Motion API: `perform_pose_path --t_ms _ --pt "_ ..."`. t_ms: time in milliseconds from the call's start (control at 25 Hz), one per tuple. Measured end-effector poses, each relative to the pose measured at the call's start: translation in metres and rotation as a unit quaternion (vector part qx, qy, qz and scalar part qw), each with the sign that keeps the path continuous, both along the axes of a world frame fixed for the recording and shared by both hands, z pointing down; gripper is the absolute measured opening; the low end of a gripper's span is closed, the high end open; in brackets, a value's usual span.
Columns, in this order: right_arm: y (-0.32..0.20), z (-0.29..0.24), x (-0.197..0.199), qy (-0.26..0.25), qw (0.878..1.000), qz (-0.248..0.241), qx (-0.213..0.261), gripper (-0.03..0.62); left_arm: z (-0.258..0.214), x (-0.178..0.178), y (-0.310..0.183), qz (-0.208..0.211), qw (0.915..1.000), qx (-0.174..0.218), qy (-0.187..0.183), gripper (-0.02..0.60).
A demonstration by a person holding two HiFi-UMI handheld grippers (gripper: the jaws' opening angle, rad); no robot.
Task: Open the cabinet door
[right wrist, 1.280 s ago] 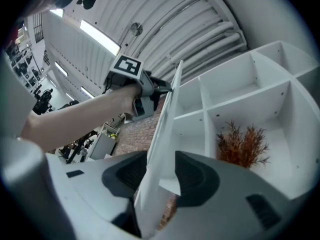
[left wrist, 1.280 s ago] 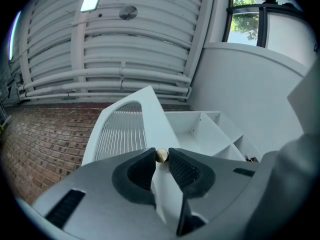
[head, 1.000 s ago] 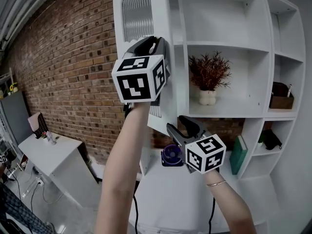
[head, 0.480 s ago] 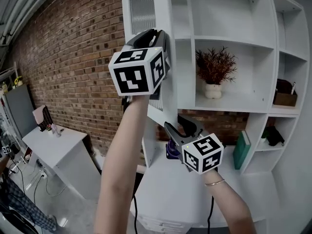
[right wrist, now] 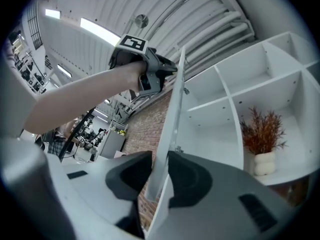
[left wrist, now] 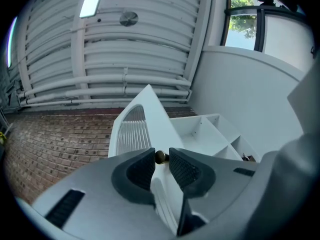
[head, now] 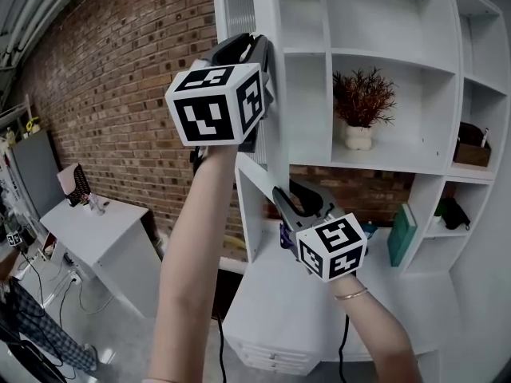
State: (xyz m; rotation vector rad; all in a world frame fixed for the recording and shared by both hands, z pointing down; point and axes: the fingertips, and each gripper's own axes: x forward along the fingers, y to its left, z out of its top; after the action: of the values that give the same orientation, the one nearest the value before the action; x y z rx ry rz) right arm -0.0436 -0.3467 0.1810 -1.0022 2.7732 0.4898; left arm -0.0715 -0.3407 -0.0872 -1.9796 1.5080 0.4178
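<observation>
Your left gripper [head: 255, 48] pinches the knob [left wrist: 160, 157]; the door [right wrist: 166, 134] stands swung out from the cabinet's [head: 383, 166] left edge. Your right gripper's [head: 282, 198] jaws have just closed onto its lower edge. Next, swing it fully open, both grips firm.

You have no word, number, brand or label to read in any of these views. The left marker cube [head: 214, 104] and the right marker cube [head: 333, 248] bear only black-and-white square patterns, not letters. The teal book [head: 402, 234] on the shelf is too small for you to make out any print.
</observation>
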Motion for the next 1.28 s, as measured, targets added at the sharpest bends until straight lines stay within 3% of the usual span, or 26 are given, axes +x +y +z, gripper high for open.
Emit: perform_pose_path --t_ms 1280 --pt "0.059 -0.002 -0.108 -0.003 0.999 -0.029 0.029 0.121 -0.002 -0.107 0.052 -0.028 0.9996 0.01 -0.003 0.067"
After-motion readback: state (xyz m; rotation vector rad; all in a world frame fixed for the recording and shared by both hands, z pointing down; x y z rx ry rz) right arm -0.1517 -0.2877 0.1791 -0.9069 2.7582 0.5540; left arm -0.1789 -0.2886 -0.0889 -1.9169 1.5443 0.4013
